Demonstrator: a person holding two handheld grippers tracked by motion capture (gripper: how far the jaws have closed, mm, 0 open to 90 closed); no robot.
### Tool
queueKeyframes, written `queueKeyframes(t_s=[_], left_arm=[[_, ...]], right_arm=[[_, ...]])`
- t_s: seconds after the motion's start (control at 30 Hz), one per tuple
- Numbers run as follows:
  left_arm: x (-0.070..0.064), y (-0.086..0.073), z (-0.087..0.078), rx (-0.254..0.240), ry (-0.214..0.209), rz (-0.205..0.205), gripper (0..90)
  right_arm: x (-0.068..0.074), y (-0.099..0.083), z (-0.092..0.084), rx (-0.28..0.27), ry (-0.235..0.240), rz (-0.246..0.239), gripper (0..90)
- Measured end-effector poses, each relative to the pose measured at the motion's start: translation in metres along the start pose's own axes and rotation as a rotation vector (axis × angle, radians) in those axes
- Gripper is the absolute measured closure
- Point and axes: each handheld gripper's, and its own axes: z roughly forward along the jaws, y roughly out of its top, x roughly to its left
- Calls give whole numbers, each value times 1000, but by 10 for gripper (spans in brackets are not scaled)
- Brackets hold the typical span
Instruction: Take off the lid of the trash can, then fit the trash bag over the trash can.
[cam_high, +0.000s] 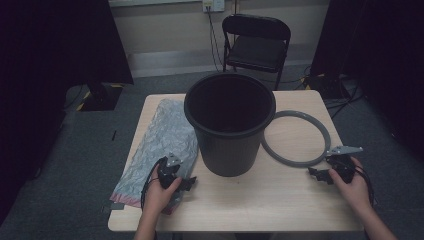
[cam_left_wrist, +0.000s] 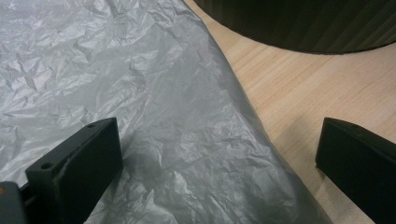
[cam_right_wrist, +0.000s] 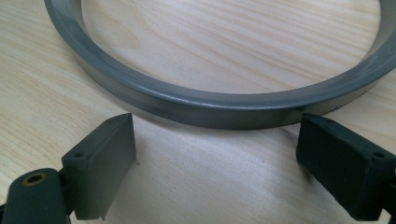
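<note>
Straddling the bag's (cam_left_wrist: 140, 93) edge, left claw (cam_left_wrist: 219, 158) gapes wide.

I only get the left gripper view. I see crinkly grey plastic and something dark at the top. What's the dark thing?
Observer: A black bin, upright in the middle of the table. The grey plastic is a bag lying flat to its left.
Operator: Is anything in the other gripper?
Observer: No. The right gripper is open, its jaws just short of a grey ring.
Operator: Where's the ring?
Observer: Flat on the table, right of the bin, its left edge tucked behind the bin's side.
Operator: And my gripper?
Observer: The left gripper is open, over the bag's near edge.
</note>
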Motion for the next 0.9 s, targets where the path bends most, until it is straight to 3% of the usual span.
queueKeyframes(t_s=[0.47,0.6,0.67,0.73,0.77,0.83,0.9], left_arm=[[-1,0,-1,3,9,0,0],[-1,1,-2,25,2,4,1],[-1,4,-4,36,12,-5,28],[0,7,-5,26,20,-7,179],[-1,8,-6,25,21,-11,207],[1,10,-6,33,27,6,147],[4,12,-8,20,45,18,186]], right_arm=[[1,-6,1,-57,-4,1,110],[1,-7,1,-65,-5,-4,111],[1,-7,1,-65,-7,-1,111],[1,-7,1,-65,-8,0,111],[1,-7,1,-65,-7,-1,111],[1,-7,1,-65,-7,-1,111],[1,-7,1,-65,-6,-1,111]])
